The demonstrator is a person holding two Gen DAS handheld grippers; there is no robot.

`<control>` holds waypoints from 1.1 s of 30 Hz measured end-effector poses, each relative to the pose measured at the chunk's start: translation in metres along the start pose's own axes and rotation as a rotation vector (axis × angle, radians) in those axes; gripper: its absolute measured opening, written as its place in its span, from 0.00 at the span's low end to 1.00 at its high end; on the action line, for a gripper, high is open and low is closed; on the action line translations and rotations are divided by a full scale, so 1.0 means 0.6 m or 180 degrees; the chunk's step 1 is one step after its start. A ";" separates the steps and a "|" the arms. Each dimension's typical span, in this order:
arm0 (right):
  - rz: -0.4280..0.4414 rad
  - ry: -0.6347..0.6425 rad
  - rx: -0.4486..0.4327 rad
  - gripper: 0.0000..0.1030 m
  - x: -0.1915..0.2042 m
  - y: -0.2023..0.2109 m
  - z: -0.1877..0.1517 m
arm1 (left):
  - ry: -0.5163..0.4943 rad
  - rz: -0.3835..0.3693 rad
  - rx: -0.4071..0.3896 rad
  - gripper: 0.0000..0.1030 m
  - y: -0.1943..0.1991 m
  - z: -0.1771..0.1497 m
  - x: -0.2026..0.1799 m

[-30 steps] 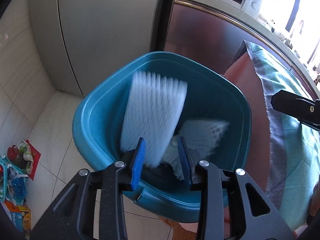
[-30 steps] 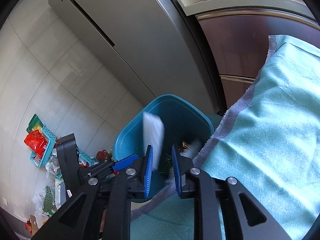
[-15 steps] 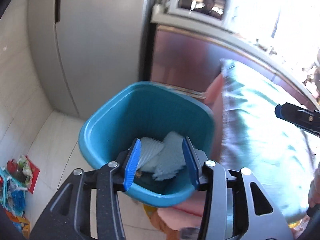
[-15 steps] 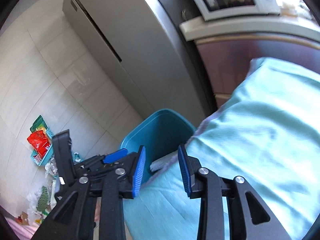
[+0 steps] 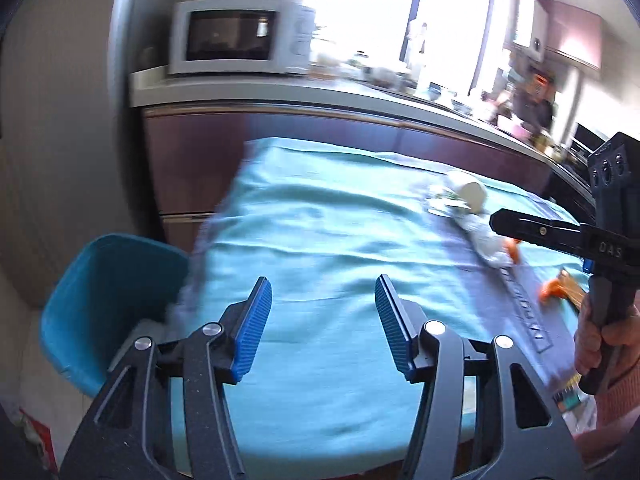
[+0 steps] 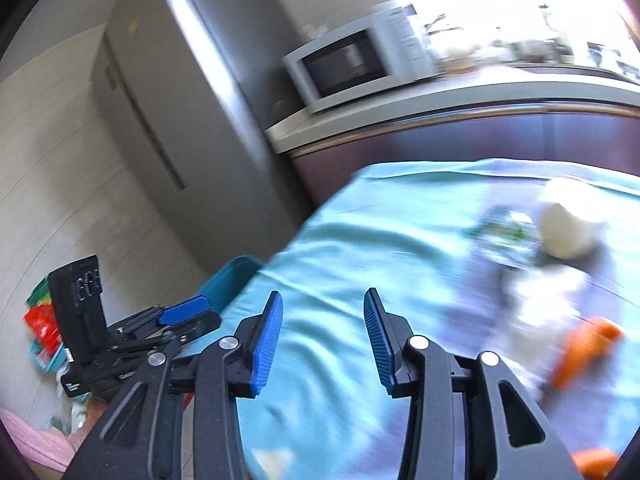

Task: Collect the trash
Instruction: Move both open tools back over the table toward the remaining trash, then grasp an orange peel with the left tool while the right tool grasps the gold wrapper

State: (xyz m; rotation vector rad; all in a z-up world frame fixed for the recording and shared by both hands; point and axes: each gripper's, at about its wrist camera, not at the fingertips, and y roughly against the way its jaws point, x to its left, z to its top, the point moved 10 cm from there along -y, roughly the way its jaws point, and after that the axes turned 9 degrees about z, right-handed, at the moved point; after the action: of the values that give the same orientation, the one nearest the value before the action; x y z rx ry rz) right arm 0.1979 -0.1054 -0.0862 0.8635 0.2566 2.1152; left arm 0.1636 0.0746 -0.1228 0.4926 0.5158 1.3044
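My left gripper (image 5: 323, 322) is open and empty above the near part of the teal tablecloth (image 5: 320, 240). My right gripper (image 6: 323, 334) is open and empty over the same cloth (image 6: 360, 240). The blue trash bin (image 5: 104, 300) stands on the floor at the table's left end; only its rim (image 6: 230, 280) shows in the right wrist view. Trash lies on the cloth to the right: a white paper cup (image 5: 468, 192) on its side, a white crumpled wrapper (image 5: 486, 244), and orange scraps (image 5: 554, 286). The cup (image 6: 564, 228) and orange scraps (image 6: 584, 344) show blurred in the right wrist view.
A dark cabinet (image 5: 280, 140) with a white microwave (image 5: 240, 36) stands behind the table. A grey refrigerator (image 6: 168, 120) stands left of it. Colourful packaging (image 6: 40, 320) lies on the tiled floor at left. The right gripper's body (image 5: 592, 240) reaches in from the right.
The white foam piece dropped into the bin. Both grippers opened wider and swung right, away from the bin, toward the table and the trash on it.
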 end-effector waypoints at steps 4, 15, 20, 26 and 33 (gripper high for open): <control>-0.0434 -0.0176 -0.0190 0.42 -0.075 0.093 -0.020 | -0.0211 -0.0330 0.0045 0.52 -0.003 -0.006 -0.101; -0.1434 -0.0784 -0.0567 0.53 -0.253 0.305 -0.104 | -0.0853 -0.1178 0.0336 0.55 -0.033 -0.058 -0.368; -0.1551 -0.0952 -0.0594 0.58 -0.285 0.345 -0.139 | -0.1006 -0.1391 0.0489 0.55 -0.044 -0.073 -0.428; -0.1520 -0.1105 -0.0592 0.62 -0.301 0.363 -0.174 | -0.1231 -0.1464 0.0526 0.55 -0.052 -0.074 -0.480; -0.1431 -0.1122 -0.0505 0.63 -0.299 0.351 -0.190 | -0.1393 -0.1480 0.0557 0.56 -0.061 -0.078 -0.524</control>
State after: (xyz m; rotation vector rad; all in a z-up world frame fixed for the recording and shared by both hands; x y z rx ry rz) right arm 0.0702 -0.3645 -0.1641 0.9628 0.0843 1.5186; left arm 0.1050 -0.2379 -0.1572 0.7324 0.3481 0.6818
